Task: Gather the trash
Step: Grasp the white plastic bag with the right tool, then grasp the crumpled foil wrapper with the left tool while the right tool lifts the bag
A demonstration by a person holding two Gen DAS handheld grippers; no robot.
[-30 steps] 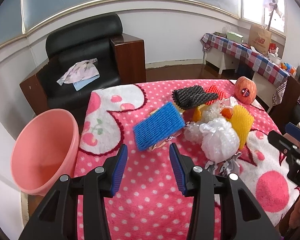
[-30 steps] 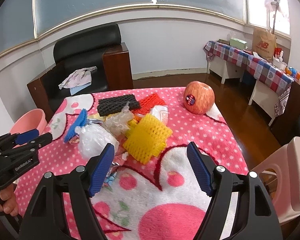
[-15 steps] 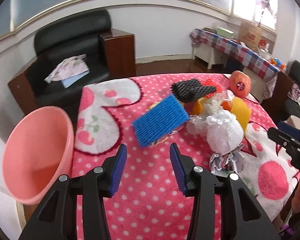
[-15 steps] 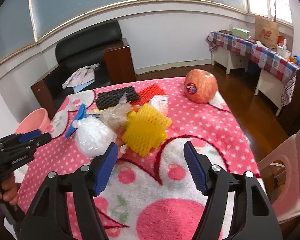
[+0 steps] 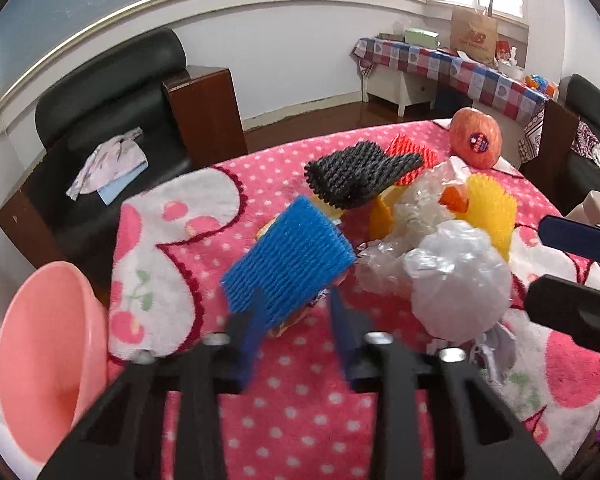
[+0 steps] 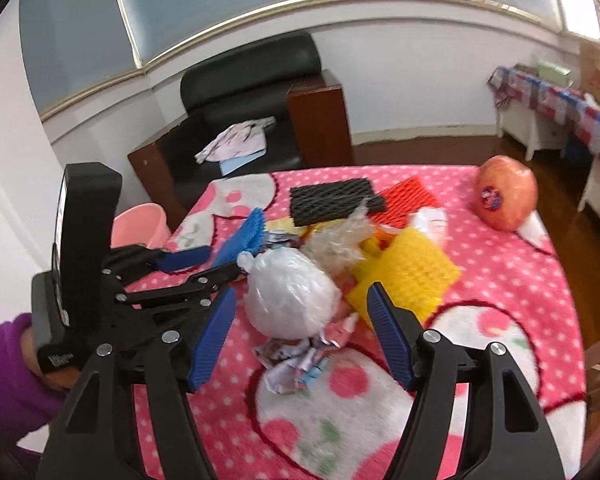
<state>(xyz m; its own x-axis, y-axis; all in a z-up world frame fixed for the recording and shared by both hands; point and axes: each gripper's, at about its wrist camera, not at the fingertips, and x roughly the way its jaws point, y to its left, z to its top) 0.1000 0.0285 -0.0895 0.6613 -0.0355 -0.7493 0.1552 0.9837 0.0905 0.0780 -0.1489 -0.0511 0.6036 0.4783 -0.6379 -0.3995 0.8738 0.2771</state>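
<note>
Both tongs nearer trash, pink dotted blanket [image 5: 300,420], armchair [image 5: 112,92]

Left wrist view: low over the bench [image 5: 300,432], close to the blue foam net [image 5: 288,268], facing the armchair [image 5: 112,92]. Right wrist view: a bit higher (further right), same heading. Shared: trash pile, apple [image 6: 506,192], pink bin [image 6: 140,226].

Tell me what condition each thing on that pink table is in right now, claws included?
Left claw: open, at the blue foam net's near edge.
Right claw: open, around the white plastic bag, not closed.
Blue foam net: lying tilted, ungrabbed.
White plastic bag: knotted shut, on the table.
Apple: whole, stickered, apart from the pile.
Pink bin: open; no trash visible inside.
</note>
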